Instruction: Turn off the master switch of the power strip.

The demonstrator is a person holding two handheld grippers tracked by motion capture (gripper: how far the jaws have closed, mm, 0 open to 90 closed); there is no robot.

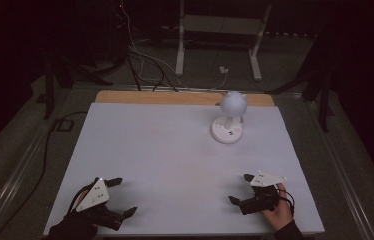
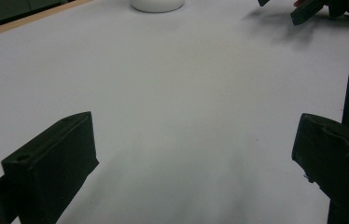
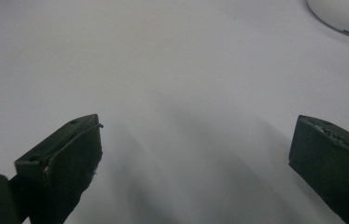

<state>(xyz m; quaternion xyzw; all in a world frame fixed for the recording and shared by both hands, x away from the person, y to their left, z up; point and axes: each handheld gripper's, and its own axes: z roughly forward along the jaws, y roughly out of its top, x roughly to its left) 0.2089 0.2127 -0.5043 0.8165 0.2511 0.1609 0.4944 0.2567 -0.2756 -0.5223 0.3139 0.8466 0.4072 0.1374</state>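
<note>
A: Report the layout as seen from the high view.

B: A white table surface [image 1: 175,165] carries a small white lamp [image 1: 230,117] with a round base and a globe head, standing near the far edge, right of centre. The left gripper [image 1: 125,196] sits at the near left corner and the right gripper [image 1: 241,189] at the near right, well apart from each other and from the lamp. Each is held by a hand [image 1: 281,210]. A wooden strip [image 1: 150,97] borders the far edge. Beyond it lie floor cables [image 1: 145,62] and a white stand frame [image 1: 220,35].

A: State of the left gripper?

B: Released. In the left gripper view its two black jaws stand wide apart over bare table, with nothing between them. That view also shows the lamp base [image 2: 157,4] at the top edge and part of the right gripper [image 2: 305,10] at the upper right.

A: State of the right gripper?

B: Released as well. The right gripper view shows its jaws spread with bare surface between them, and the rim of the lamp base [image 3: 345,16] in the upper right corner. The globe head is visible from the high view.
</note>
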